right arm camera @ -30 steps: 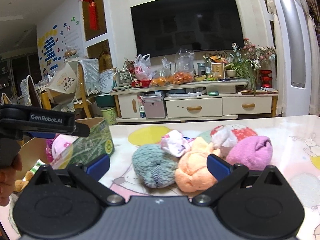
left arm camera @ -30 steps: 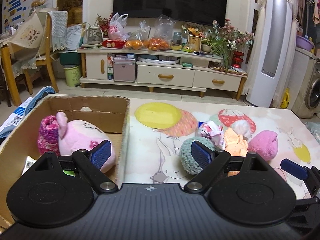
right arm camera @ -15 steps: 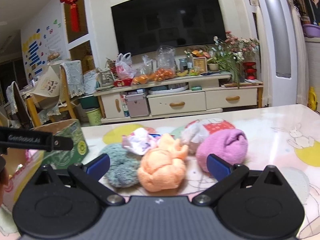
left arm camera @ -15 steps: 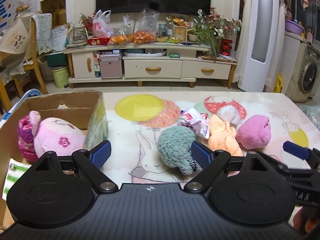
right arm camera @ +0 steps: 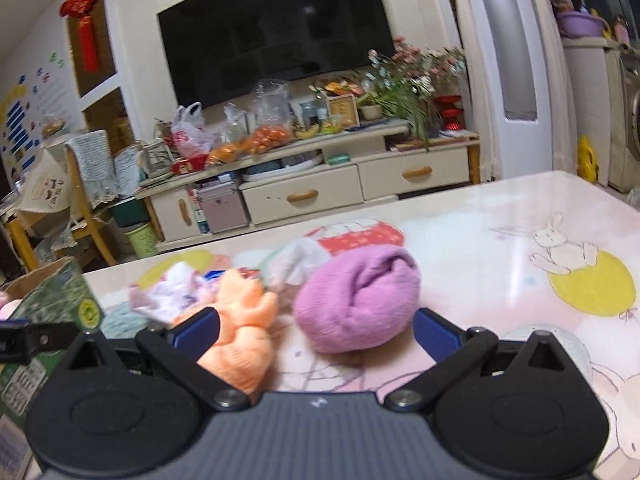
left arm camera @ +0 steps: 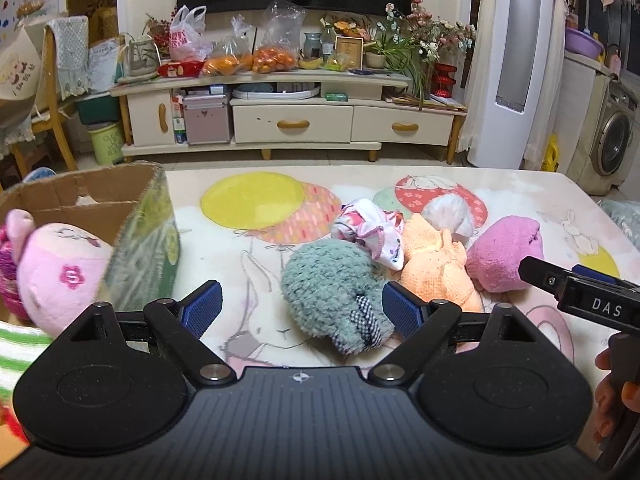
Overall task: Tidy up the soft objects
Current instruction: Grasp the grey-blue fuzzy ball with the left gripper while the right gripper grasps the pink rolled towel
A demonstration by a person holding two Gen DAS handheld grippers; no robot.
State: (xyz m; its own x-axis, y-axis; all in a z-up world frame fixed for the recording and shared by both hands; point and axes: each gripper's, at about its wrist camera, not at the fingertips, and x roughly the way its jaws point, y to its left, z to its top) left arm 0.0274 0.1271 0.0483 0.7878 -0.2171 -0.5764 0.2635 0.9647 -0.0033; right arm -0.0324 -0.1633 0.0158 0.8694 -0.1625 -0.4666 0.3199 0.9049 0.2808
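The left gripper [left arm camera: 301,306] stood spread wide, the grey-green fuzzy bundle [left arm camera: 334,292] lying on the table [left arm camera: 440,184] just ahead between its fingers. The right gripper [right arm camera: 316,329] was likewise spread, with the pink rolled bundle [right arm camera: 358,298] between its tips and, seemingly, the orange bundle [right arm camera: 240,332] against its left pad. Farther left, the cardboard box [left arm camera: 132,216] held a pink plush toy [left arm camera: 60,268].

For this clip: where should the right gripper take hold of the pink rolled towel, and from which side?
Grip the pink rolled towel across its rounded middle, coming straight in from the near side. It lies as a compact ball between the open right gripper fingers, with bare table to its right; the orange bundle crowds its left.
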